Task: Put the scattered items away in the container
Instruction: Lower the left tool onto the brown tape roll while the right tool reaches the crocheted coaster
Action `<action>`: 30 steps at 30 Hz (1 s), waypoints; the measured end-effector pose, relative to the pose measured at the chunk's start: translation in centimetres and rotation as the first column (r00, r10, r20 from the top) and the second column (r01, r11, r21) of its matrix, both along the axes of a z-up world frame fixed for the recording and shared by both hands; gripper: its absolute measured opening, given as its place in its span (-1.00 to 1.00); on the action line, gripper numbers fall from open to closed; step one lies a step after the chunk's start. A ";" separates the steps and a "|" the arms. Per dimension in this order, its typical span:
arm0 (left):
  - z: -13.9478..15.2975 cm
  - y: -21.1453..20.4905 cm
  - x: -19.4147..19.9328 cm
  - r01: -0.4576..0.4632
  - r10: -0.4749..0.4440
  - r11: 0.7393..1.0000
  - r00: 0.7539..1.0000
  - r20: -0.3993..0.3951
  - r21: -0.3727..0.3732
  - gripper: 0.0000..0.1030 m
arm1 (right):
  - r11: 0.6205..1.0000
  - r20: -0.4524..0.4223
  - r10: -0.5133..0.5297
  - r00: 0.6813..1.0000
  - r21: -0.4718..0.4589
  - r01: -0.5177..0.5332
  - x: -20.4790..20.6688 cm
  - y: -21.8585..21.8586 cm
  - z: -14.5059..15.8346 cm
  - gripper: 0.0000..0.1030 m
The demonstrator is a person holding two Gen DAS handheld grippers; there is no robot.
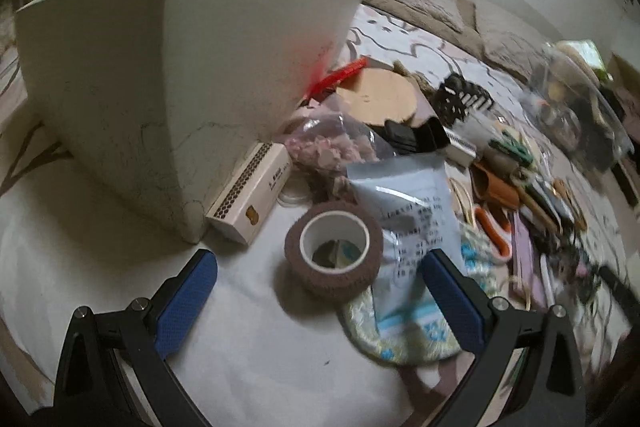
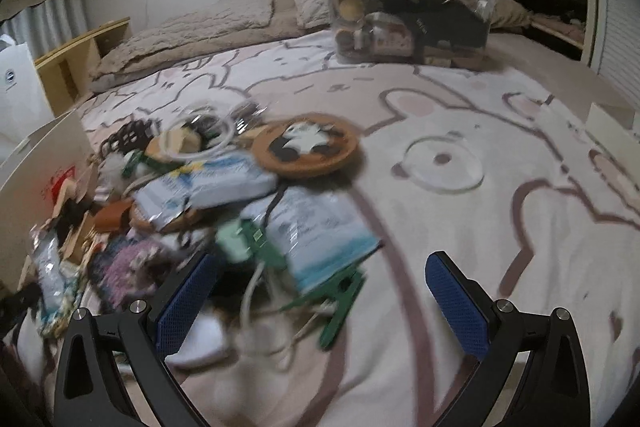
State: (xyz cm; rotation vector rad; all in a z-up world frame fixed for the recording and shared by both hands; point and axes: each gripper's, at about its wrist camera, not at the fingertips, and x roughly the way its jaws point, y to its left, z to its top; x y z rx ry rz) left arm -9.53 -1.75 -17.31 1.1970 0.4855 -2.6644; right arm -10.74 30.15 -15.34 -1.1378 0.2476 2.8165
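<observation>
— Tape first? Brown bandage roll stands on end on the bedsheet, hollow core facing up, just ahead of the left gripper and between its spread, empty jaws.

— Agreed, the left is nearer. The white box sits just left of the roll, matchbox-like carton against its base.

— And the right gripper?

— Jaws wide too, gripping nothing, over the blurred pile: green clip, white cable, blue pouch. The clear bin lies far beyond.
</observation>
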 end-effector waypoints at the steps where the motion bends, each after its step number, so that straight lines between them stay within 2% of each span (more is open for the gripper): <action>1: 0.0 0.0 -0.1 0.000 0.000 1.000 1.000 -0.007 0.011 1.00 | 1.000 0.001 0.006 1.000 -0.002 -0.006 0.3 -0.3 -0.1 1.00; 4: 0.0 -0.3 -0.4 0.001 0.001 0.999 0.999 -0.034 0.046 0.95 | 1.000 -0.007 0.015 1.000 -0.007 -0.015 1.2 -1.4 -0.1 1.00; 9: 0.1 -0.5 -0.4 0.047 -0.040 0.995 0.996 -0.075 0.090 0.48 | 0.998 -0.057 0.026 0.998 -0.060 -0.029 2.4 -2.1 0.8 1.00; 16: 0.6 0.9 -0.2 0.133 -0.127 0.990 0.986 -0.110 0.051 -0.16 | 0.991 -0.085 0.069 0.994 -0.112 -0.078 2.2 -3.5 1.6 1.00; 19: 0.9 1.5 0.1 0.169 -0.168 0.986 0.979 -0.115 0.006 -0.16 | 0.986 -0.088 0.096 0.991 -0.128 -0.107 1.8 -4.2 1.7 1.00; 25: 1.0 2.6 0.8 0.249 -0.245 0.968 0.962 -0.118 0.020 -0.17 | 0.980 -0.082 0.110 0.991 -0.157 -0.122 0.9 -5.5 1.6 1.00; 30: 1.0 4.8 1.9 0.339 -0.340 0.940 0.931 -0.134 -0.037 -0.17 | 0.979 -0.072 0.137 0.988 -0.140 -0.146 0.1 -6.7 1.3 1.00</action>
